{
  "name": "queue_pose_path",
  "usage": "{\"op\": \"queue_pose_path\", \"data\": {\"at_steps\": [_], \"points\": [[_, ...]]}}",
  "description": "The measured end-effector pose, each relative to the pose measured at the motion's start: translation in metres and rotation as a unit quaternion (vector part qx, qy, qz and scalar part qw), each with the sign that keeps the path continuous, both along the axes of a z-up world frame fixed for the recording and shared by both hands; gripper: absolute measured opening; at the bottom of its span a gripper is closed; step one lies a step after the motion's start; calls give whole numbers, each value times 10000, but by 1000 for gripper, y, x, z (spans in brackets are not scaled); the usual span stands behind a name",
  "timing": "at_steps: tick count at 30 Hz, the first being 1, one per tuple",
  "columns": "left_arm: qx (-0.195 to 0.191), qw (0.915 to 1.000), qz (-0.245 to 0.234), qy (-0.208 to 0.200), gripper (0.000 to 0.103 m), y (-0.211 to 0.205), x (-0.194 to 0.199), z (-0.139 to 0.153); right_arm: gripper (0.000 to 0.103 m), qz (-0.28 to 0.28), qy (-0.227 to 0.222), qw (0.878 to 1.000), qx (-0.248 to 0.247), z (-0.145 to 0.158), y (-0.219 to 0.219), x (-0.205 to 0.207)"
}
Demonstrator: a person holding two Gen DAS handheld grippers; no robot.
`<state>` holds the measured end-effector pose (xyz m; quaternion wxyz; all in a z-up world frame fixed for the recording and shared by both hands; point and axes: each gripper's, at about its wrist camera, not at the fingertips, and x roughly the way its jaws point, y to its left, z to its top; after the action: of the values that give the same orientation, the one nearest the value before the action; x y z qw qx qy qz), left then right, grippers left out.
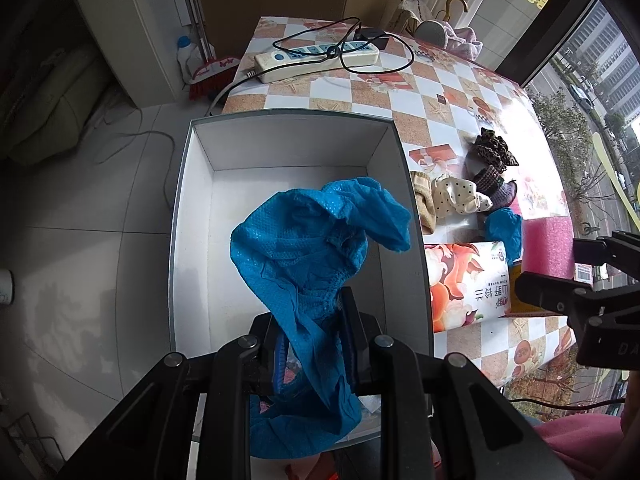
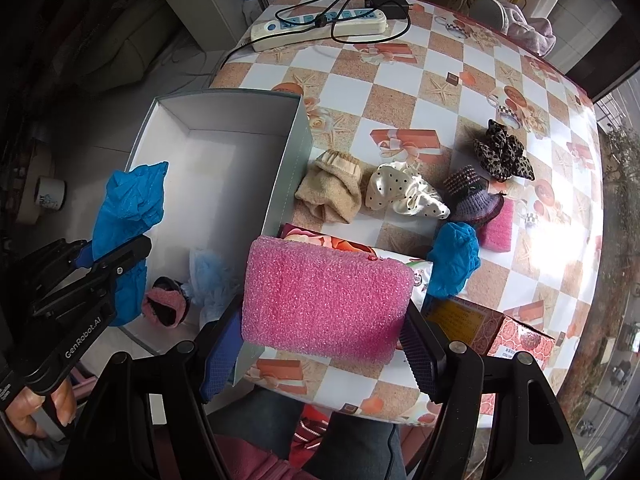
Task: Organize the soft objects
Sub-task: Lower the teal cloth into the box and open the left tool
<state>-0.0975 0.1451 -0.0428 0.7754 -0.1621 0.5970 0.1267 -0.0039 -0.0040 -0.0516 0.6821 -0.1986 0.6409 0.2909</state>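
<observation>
My left gripper (image 1: 314,344) is shut on a blue crinkled shoe cover (image 1: 316,240) and holds it over the open white box (image 1: 288,152); it also shows in the right wrist view (image 2: 132,200). My right gripper (image 2: 324,344) is shut on a pink foam block (image 2: 324,300) just right of the box (image 2: 224,120). In the box lie a pink sock (image 2: 166,304) and a pale plastic cover (image 2: 210,280). On the table lie a beige sock (image 2: 332,190), a polka-dot scrunchie (image 2: 404,194), a purple knit piece (image 2: 474,196), a leopard scrunchie (image 2: 504,152), a second blue cover (image 2: 454,258) and another pink foam (image 2: 498,228).
A checkered tablecloth (image 2: 440,92) covers the table. A power strip (image 2: 320,26) with a black cable lies at the far edge. A printed bag (image 1: 468,284) and a red carton (image 2: 516,332) sit near the front. A window is on the right, tiled floor on the left.
</observation>
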Motion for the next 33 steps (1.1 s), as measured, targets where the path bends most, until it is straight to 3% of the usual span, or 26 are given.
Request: {"op": "queue_pose_path", "data": {"at_steps": [30, 32, 33], "points": [[-198, 9974, 638, 283, 25, 20, -16, -29, 73, 628, 195, 9973, 328, -2, 79, -7], [-196, 9971, 681, 272, 27, 21, -16, -29, 73, 619, 204, 9973, 344, -2, 82, -6], [-179, 9970, 701, 270, 33, 21, -17, -29, 73, 626, 221, 9971, 361, -2, 84, -5]]}}
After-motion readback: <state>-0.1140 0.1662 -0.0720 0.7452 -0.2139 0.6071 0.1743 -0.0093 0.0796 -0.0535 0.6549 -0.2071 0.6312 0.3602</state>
